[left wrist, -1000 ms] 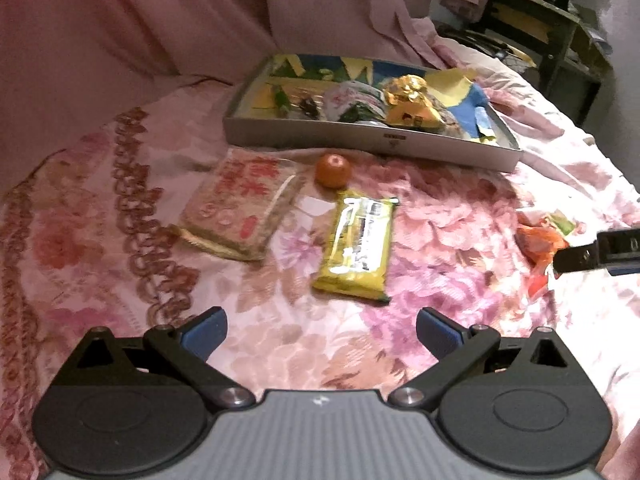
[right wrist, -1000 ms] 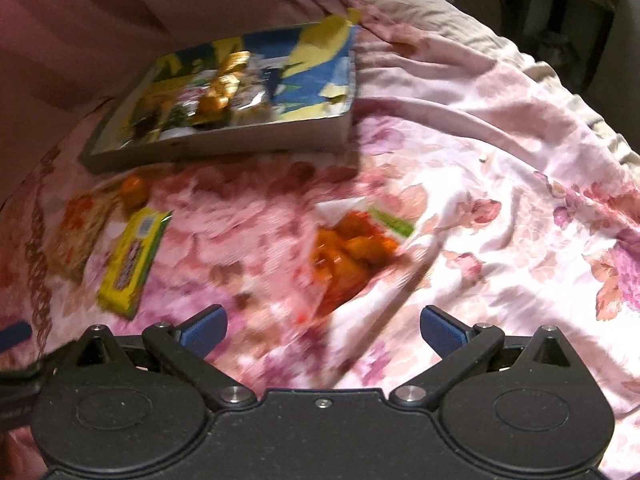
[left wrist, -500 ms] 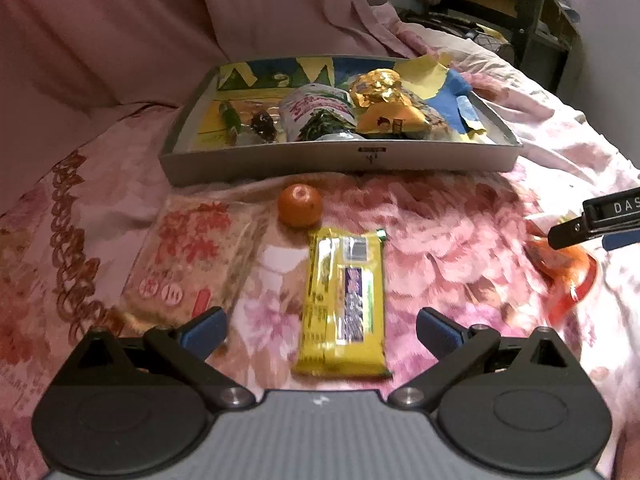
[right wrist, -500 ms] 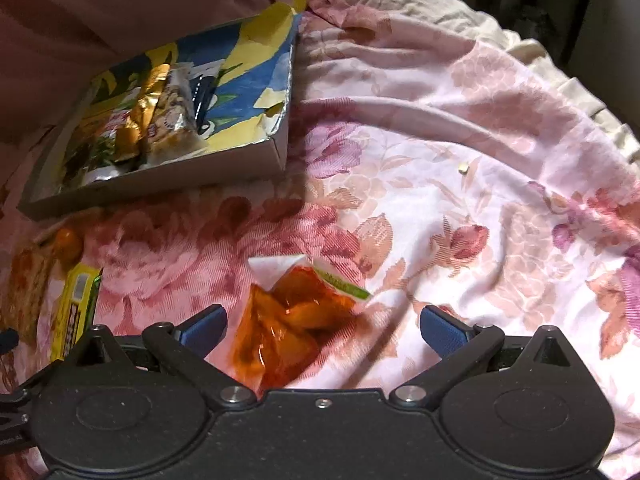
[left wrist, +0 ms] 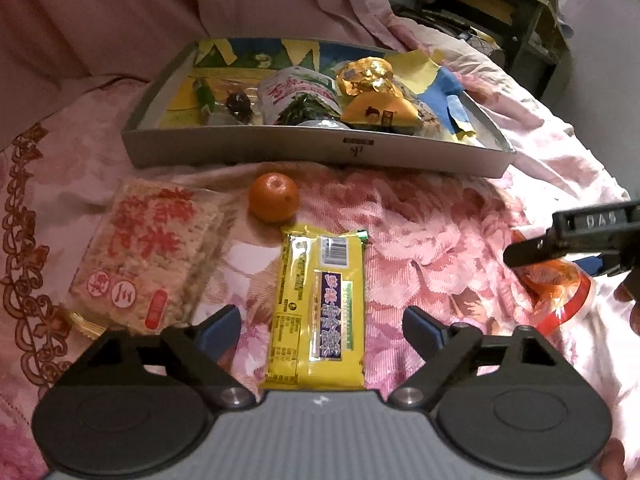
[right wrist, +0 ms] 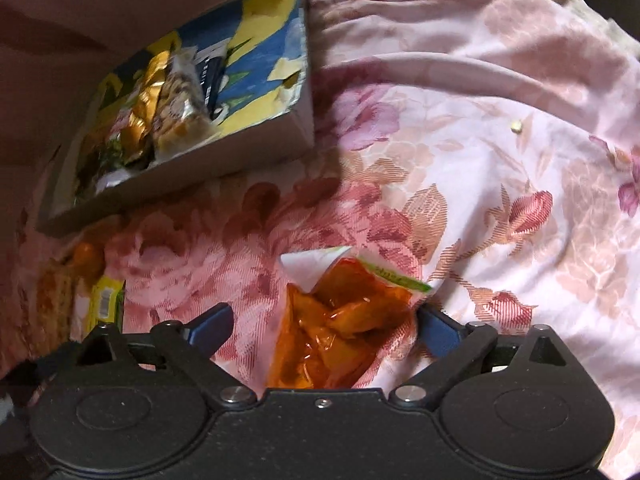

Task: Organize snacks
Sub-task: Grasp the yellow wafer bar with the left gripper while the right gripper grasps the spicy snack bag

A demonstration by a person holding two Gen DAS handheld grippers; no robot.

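Note:
My left gripper (left wrist: 320, 330) is open, with a yellow snack bar (left wrist: 320, 308) lying on the floral bedspread between its fingers. A tangerine (left wrist: 274, 197) and a clear pack of rice crackers (left wrist: 148, 256) lie beyond and to the left. A shallow grey box (left wrist: 316, 152) holding several snacks stands at the back. My right gripper (right wrist: 324, 326) is open, its fingers on either side of an orange snack bag (right wrist: 336, 328). The box also shows in the right wrist view (right wrist: 224, 172). The right gripper shows at the right edge of the left wrist view (left wrist: 576, 236), over the orange bag (left wrist: 556, 288).
The floral bedspread (right wrist: 500, 160) is rumpled, with folds to the right of the box. A pink curtain (left wrist: 120, 12) hangs behind the box. A dark shelf unit (left wrist: 520, 12) stands at the back right.
Both grippers have moved forward and down. The yellow bar now lies between the left fingers, and the orange bag between the right fingers. Both stayed open.

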